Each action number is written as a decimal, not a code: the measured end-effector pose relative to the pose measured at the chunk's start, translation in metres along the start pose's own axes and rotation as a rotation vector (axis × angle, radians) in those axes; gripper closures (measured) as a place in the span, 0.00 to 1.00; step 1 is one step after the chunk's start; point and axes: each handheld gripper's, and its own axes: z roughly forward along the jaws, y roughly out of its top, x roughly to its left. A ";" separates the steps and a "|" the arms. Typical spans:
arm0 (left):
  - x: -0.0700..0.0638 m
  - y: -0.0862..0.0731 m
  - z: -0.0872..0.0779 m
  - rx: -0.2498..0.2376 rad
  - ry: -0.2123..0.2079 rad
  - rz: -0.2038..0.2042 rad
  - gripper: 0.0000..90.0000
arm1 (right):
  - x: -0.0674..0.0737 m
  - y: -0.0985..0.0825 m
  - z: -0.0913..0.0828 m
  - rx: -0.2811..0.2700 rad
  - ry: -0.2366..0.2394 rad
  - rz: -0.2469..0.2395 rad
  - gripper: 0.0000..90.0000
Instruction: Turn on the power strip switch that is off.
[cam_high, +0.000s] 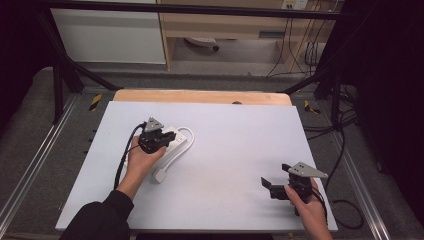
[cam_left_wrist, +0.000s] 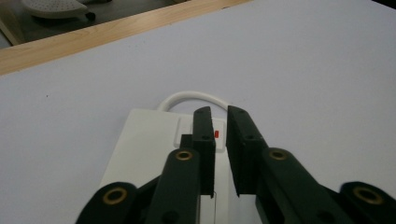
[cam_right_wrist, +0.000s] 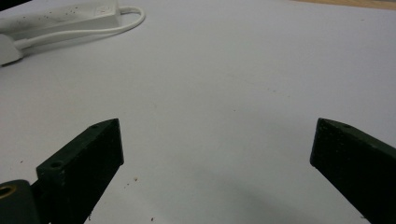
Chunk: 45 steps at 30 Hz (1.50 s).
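Observation:
A white power strip (cam_high: 176, 141) lies on the left half of the white table top (cam_high: 230, 150). Its white cable (cam_high: 189, 138) loops round to a plug (cam_high: 160, 175). My left gripper (cam_high: 171, 135) is low over the strip. In the left gripper view its jaws (cam_left_wrist: 218, 113) stand almost together over the strip (cam_left_wrist: 144, 144), either side of a small red mark (cam_left_wrist: 218, 134); nothing is between them. My right gripper (cam_high: 276, 176) is at the near right, wide open (cam_right_wrist: 217, 133) over bare table. The right gripper view has the strip (cam_right_wrist: 70, 18) far off.
A wooden strip (cam_high: 200, 96) runs along the table's far edge. Black frame bars (cam_high: 65, 70) stand at both back corners. Dark cables (cam_high: 345, 150) trail on the floor to the right. A shelf unit (cam_high: 225, 25) stands behind.

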 end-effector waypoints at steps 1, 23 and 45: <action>0.000 0.000 0.000 -0.004 0.002 0.000 0.87 | 0.000 0.000 0.000 0.000 0.000 0.000 0.03; -0.004 0.009 -0.011 -0.116 -0.014 -0.056 0.26 | 0.000 0.000 0.000 0.003 0.000 0.000 0.04; -0.009 0.016 -0.029 -0.191 -0.031 -0.076 0.07 | 0.001 0.000 0.001 0.001 0.002 0.001 0.03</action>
